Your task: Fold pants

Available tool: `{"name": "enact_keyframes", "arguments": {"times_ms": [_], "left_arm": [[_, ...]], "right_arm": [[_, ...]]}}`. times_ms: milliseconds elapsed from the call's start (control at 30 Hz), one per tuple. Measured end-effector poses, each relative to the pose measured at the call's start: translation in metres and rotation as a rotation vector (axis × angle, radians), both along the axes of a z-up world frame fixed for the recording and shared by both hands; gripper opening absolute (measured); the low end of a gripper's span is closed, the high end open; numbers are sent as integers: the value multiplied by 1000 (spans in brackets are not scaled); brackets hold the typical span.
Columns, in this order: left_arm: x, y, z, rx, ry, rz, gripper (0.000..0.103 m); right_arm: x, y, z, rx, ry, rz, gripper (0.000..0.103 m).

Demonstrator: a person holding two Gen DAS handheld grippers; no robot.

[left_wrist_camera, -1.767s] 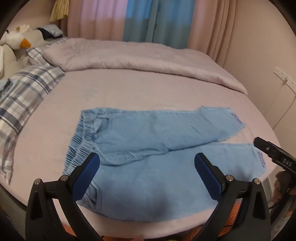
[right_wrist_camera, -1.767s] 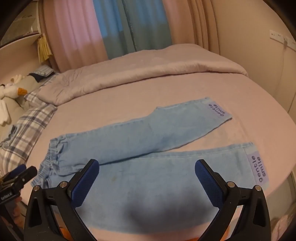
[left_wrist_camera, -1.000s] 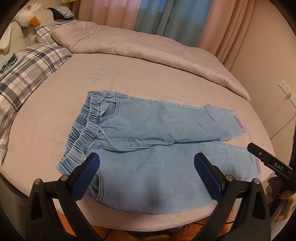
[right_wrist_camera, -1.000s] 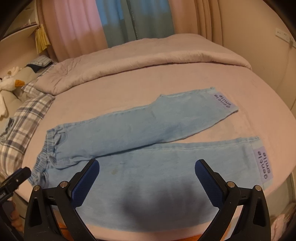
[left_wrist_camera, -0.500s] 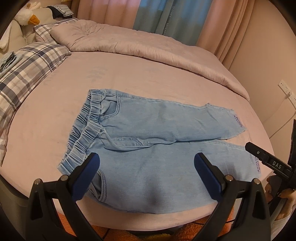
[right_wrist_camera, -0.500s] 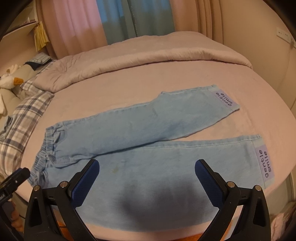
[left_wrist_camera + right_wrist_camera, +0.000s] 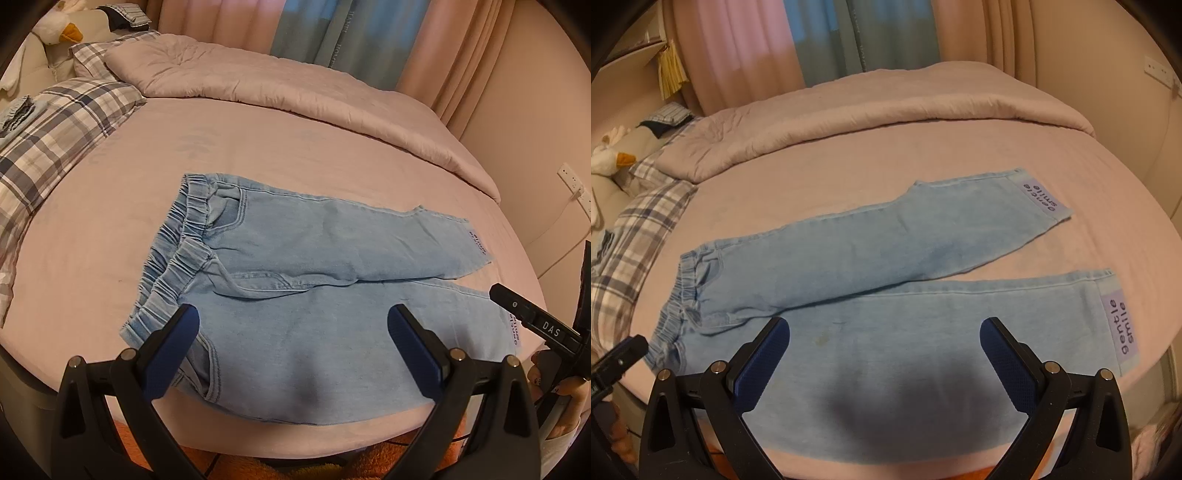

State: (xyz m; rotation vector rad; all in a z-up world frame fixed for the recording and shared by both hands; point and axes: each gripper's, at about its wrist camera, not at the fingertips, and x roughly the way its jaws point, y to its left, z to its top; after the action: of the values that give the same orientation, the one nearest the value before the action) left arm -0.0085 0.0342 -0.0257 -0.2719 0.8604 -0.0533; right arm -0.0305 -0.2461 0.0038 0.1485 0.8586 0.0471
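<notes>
We see the pants (image 7: 295,295) flat on the bed (image 7: 258,155), long axis running left to right: waistband (image 7: 173,258) toward our left tongs (image 7: 293,350), cuffs (image 7: 1119,325) toward our right tongs (image 7: 884,354). Both tongs gape wide and empty, above the near leg. The left looks nearer the waistband, the right nearer the cuffs.

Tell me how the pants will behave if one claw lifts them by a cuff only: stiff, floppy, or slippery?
Probably floppy: the pants lie flat on the bed with soft creases, so the rest would likely hang and drag. The gathered waistband looks thicker and may trail behind. The denim looks matte, so it should hardly slip from the pads.
</notes>
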Motion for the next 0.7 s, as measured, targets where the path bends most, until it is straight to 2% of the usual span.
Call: {"name": "enact_keyframes", "arguments": {"times_ms": [133,500,633,700], "left_arm": [[2,0,1,-23,24,-18,101],[4,-5,10,-28,5,-44,101],[5,-9,9,1,-5,-56,101],[6,-12,7,43,-3,-52,101]], "right_arm": [[-1,-1,2,11,1,-6,103],[-3,-5,5,14,-17,-35,103],[-5,-7,3,8,-20,-47,103],[-6,-8,3,3,-16,-50,103]]}}
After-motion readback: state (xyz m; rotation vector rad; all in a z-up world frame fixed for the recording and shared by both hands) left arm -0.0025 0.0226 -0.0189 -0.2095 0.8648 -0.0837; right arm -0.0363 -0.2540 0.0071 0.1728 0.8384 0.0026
